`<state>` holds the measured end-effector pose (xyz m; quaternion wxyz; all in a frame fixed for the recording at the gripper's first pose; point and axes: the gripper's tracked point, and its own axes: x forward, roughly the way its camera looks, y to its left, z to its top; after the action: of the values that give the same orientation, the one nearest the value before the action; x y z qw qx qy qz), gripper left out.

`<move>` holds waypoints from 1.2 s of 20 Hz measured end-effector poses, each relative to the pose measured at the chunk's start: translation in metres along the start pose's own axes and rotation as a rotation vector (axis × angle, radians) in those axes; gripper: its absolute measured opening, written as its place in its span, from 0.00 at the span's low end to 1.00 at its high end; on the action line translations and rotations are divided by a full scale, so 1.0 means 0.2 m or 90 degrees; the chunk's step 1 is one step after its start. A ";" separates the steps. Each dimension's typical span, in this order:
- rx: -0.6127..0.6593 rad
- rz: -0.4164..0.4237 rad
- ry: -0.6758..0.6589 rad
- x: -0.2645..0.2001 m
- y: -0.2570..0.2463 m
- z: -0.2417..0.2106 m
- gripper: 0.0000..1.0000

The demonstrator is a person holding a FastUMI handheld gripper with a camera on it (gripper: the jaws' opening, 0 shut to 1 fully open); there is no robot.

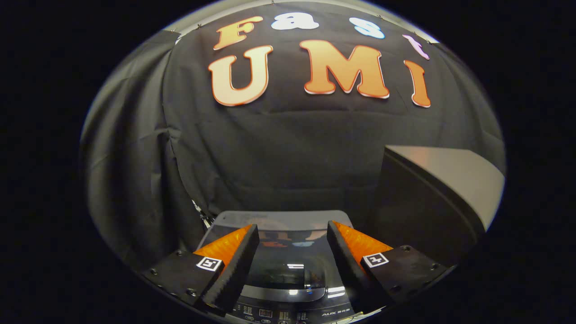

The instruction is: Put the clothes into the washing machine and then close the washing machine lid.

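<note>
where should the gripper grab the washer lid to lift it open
Probably at the lid's front edge, the lip nearest the control panel, coming in from the panel side. The lid lies flat and shut, a glossy dark sheet that offers no hold on top, and its far edge looks like the hinge side. The gripper hangs open above it, holding nothing.

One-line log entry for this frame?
gripper open, empty | above washing machine | lid closed | dark box beside it
</note>
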<state>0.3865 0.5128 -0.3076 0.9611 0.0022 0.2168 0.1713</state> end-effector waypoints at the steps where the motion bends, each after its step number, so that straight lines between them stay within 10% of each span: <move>1: -0.004 0.007 -0.016 -0.06 0.02 0.08 0.98; 12: -0.017 0.065 -0.188 -0.88 -0.14 0.90 0.97; 24: -0.024 0.005 -0.250 -1.76 -0.93 1.01 0.97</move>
<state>0.2337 0.2361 0.0060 0.9841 0.0186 0.0220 0.1751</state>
